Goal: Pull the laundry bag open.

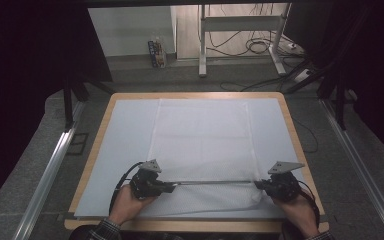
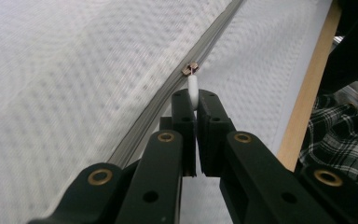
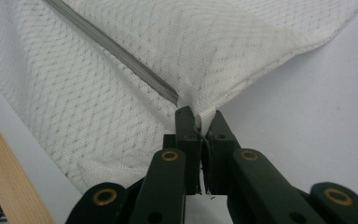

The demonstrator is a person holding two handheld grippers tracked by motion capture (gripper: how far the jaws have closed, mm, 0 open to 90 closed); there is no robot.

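A white mesh-knit pillowcase (image 1: 202,150) lies flat on the pale mat (image 1: 125,130) that covers the wooden table (image 1: 97,145), and a grey zipper (image 1: 212,182) runs across the case near its edge on the person's side. The work in hand is drawing this zipper along its track.

The left gripper (image 1: 166,187) sits at the left end of the zipper. In the left gripper view its jaws are pressed together on the white pull tab (image 2: 193,88), which hangs from the small metal slider (image 2: 190,69) just beyond the jaw tips. The right gripper (image 1: 260,184) sits at the opposite end of the zipper; in the right gripper view (image 3: 199,122) its jaws are clamped on the corner of the pillowcase (image 3: 207,115) right where the zipper tape (image 3: 121,53) ends, holding the cloth taut against the pull.

Judging progress: in the high view the slider appears to be at or very close to the left end of the zipper, far from the clamped corner. In the left gripper view the grey tape beyond the slider looks flat and joined, and the stretch from the slider back under the jaws also seems to lie together, though the jaws hide part of it. Whether the teeth are meshed or parted cannot be told with certainty. If the aim is to run the slider to the left end, the stroke looks nearly or fully complete; releasing both grips would remain.
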